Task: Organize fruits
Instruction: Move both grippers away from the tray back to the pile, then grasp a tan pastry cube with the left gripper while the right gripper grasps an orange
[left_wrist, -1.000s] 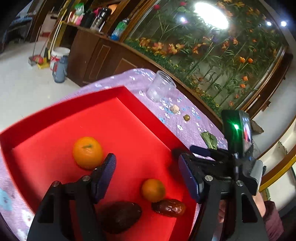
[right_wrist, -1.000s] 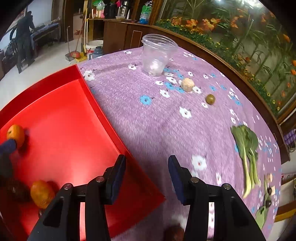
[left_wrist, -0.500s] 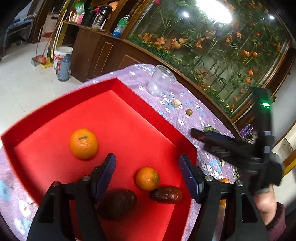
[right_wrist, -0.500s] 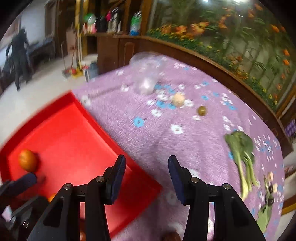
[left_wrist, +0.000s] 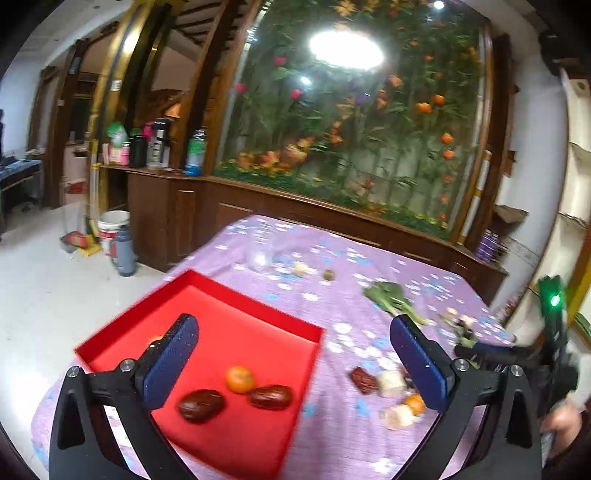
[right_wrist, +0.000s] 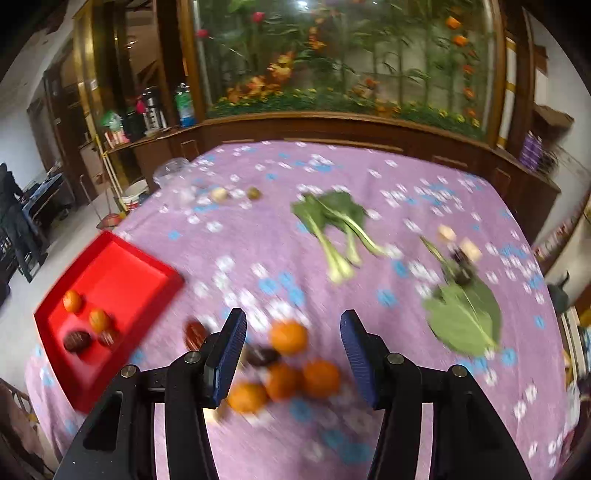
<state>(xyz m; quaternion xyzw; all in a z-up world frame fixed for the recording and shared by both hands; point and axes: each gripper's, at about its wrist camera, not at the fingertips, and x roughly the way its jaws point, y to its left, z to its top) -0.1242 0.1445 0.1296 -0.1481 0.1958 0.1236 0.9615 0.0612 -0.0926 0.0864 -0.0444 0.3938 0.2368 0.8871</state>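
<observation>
Left wrist: left gripper (left_wrist: 293, 363) jaws just opened wide, empty; right gripper (right_wrist: 291, 360) jaws widening, empty.

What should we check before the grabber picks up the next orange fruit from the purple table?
1. Right gripper open with nothing between its pads: ok.
2. Round orange fruits in a cluster on the purple flowered tablecloth just ahead of it: ok.
3. Left gripper wide open, carrying nothing: ok.
4. Shallow red tray has bare floor for more fruit: ok.
5. Which fruit sits squarely between the pads: cannot tell, picture blurred.
</observation>
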